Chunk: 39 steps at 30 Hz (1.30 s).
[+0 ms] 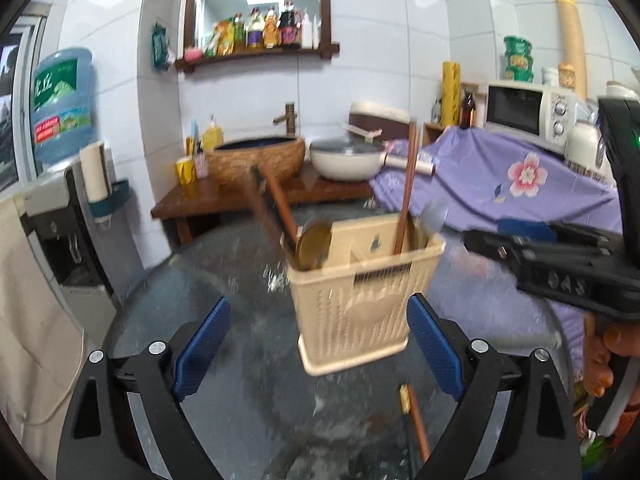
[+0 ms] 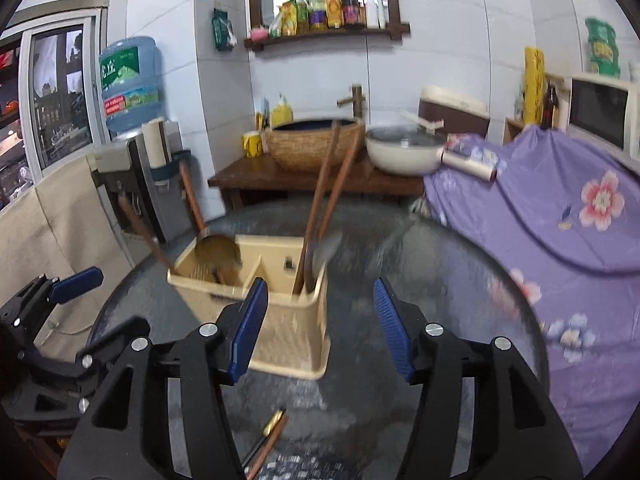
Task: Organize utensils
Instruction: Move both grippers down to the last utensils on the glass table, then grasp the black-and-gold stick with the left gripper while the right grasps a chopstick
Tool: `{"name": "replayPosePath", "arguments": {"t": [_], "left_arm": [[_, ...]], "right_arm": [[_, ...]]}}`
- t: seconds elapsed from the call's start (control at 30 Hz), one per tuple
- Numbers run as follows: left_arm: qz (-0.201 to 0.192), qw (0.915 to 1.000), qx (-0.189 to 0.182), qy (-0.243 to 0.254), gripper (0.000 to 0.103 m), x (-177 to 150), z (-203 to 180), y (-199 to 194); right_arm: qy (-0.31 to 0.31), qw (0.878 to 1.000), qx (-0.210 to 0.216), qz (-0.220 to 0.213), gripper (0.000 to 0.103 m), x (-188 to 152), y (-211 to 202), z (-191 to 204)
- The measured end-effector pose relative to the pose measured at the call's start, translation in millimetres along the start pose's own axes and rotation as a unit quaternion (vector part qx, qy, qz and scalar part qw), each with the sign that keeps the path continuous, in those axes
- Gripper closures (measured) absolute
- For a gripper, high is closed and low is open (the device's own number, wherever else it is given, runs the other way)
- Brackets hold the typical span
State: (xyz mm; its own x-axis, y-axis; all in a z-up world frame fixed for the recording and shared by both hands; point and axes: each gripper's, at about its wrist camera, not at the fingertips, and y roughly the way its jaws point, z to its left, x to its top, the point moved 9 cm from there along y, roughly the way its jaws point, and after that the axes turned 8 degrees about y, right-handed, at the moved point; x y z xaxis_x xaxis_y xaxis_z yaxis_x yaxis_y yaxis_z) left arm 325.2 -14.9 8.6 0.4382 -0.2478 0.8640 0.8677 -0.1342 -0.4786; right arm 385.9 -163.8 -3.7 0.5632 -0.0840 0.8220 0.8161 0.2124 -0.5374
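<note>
A beige slatted utensil holder [image 1: 356,304] stands on the dark round table; it also shows in the right wrist view [image 2: 280,300]. Its left compartment holds a brass ladle [image 1: 314,246] and wooden handles. Its right compartment holds wooden chopsticks [image 1: 406,196] and a grey spoon [image 1: 434,216]. One chopstick with a gold tip [image 1: 414,420] lies on the table in front of the holder, also seen in the right wrist view [image 2: 272,436]. My left gripper [image 1: 320,352] is open and empty before the holder. My right gripper [image 2: 320,328] is open and empty, just right of the holder's front.
A wooden bench with a woven basin [image 1: 256,160] and a white pan [image 1: 344,160] stands behind the table. A purple flowered cloth [image 1: 520,188] covers furniture at right, with a microwave [image 1: 528,112] on it. A water dispenser [image 1: 64,200] stands at left.
</note>
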Motion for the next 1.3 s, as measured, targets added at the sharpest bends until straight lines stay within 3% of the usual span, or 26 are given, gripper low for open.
{"name": "replayPosePath", "arguments": {"t": [0.13,0.27,0.47,0.8,1.07,1.3], "left_arm": [[0.029,0.9995,0.010,0.008,0.020,-32.7,0.2,5.9],[0.059,0.9980,0.018,0.013,0.029,-60.4,2.0,13.2],[0.093,0.9956,0.004,-0.002,0.033,-88.8,-1.8,23.6],[0.109,0.9940,-0.010,-0.009,0.033,-104.0,-15.5,28.4],[0.123,0.9922,-0.023,-0.001,0.033,-112.8,-27.6,32.3],[0.134,0.9900,-0.044,0.010,0.033,-116.4,-44.6,40.1]], "right_arm": [[-0.014,0.998,-0.027,0.057,0.047,-61.1,17.3,-1.6],[-0.017,0.993,-0.025,0.115,0.047,-117.0,31.7,9.0],[-0.017,0.987,-0.033,0.155,0.049,-161.0,40.6,20.5],[-0.019,0.984,-0.045,0.169,0.054,-176.4,43.9,23.4],[-0.032,0.982,-0.045,0.180,0.081,-169.7,51.2,13.9],[-0.024,0.981,-0.013,0.192,0.087,-159.5,57.7,-1.9]]}}
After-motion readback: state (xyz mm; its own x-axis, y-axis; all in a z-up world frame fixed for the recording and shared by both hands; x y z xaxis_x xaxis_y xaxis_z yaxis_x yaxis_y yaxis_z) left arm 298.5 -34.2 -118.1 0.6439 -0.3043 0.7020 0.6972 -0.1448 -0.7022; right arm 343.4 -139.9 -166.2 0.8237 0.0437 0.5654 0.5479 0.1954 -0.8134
